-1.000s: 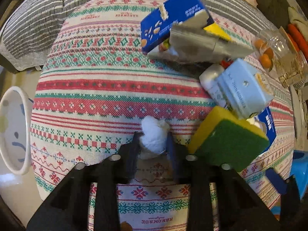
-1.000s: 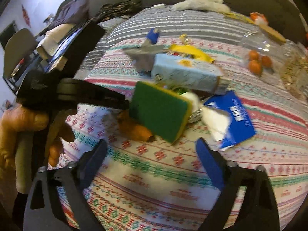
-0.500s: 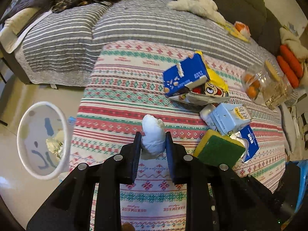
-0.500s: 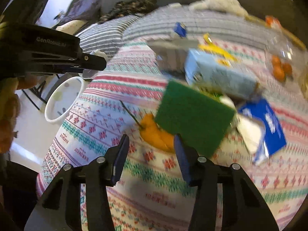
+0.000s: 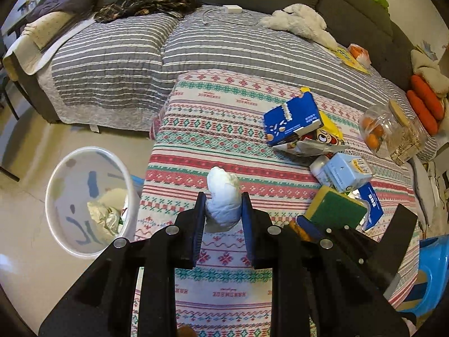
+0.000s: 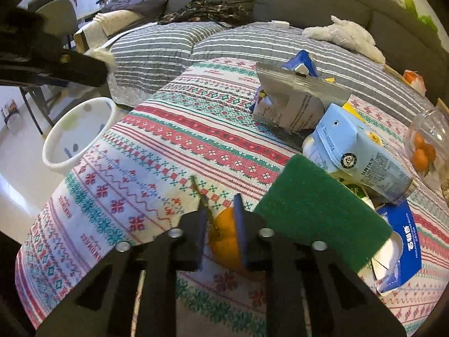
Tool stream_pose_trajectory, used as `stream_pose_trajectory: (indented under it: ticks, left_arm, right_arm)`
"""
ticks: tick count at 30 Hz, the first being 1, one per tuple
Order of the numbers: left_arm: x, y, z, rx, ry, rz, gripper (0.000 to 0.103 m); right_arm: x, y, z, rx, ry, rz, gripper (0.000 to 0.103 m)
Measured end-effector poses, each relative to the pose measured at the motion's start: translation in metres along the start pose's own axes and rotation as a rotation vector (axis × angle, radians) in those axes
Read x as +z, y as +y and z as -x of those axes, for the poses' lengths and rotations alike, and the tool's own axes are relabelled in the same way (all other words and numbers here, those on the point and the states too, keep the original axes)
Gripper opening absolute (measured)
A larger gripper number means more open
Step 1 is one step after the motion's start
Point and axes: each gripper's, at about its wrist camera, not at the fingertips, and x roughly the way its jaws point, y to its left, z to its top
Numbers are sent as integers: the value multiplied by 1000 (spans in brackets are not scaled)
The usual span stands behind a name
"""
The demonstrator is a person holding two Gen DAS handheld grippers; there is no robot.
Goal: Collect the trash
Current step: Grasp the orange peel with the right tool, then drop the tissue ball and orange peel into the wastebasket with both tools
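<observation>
My left gripper (image 5: 222, 209) is shut on a crumpled white tissue (image 5: 223, 199) and holds it well above the patterned tablecloth (image 5: 224, 123). The white waste bin (image 5: 84, 202) stands on the floor to its lower left, with foil and paper inside. My right gripper (image 6: 220, 219) is shut on an orange peel (image 6: 226, 234) with a thin stem, low over the cloth (image 6: 157, 151). The right gripper also shows in the left wrist view (image 5: 308, 229). The left gripper shows at the upper left of the right wrist view (image 6: 84, 68), above the bin (image 6: 78, 132).
A trash pile lies on the cloth: green-yellow sponge (image 6: 322, 213), light-blue carton (image 6: 362, 154), dark-blue carton (image 5: 293, 118), snack bag (image 6: 294, 101), blue tissue box (image 6: 401, 241). A clear jar with oranges (image 5: 393, 132) stands at the right. A striped sofa (image 5: 196, 47) is behind.
My left gripper has lifted the tissue high off the cloth, and the bin has come into fuller view. My right gripper has moved in and closed on the orange peel.
</observation>
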Motion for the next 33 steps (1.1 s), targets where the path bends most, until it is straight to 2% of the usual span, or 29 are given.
stream_pose_trajectory:
  ticks: [1,2,8,16,22,33]
  left_arm:
    - [-1,3,1,4,-4,2,24]
    - [-1,5,2,8,-8,2,24]
    - [-3,22,4,8,-13,28,24]
    - [-4,40,9,-30,-24,66,24]
    - [-4,54,12,-44,-26,96,24]
    - [-4,97,26,-18,-54,153,24]
  right_arm:
    - [0,-1,0,5,-4,-11,4]
    - [1,-4,2,17,-9,-27,3]
    - [9,-14,24,49,-70,-107,2]
    - [15,-20,51,87,-115,-193,2]
    - [23,-8,69,110,-165,-218,2]
    - [54,44,62,168,-190,-203,2]
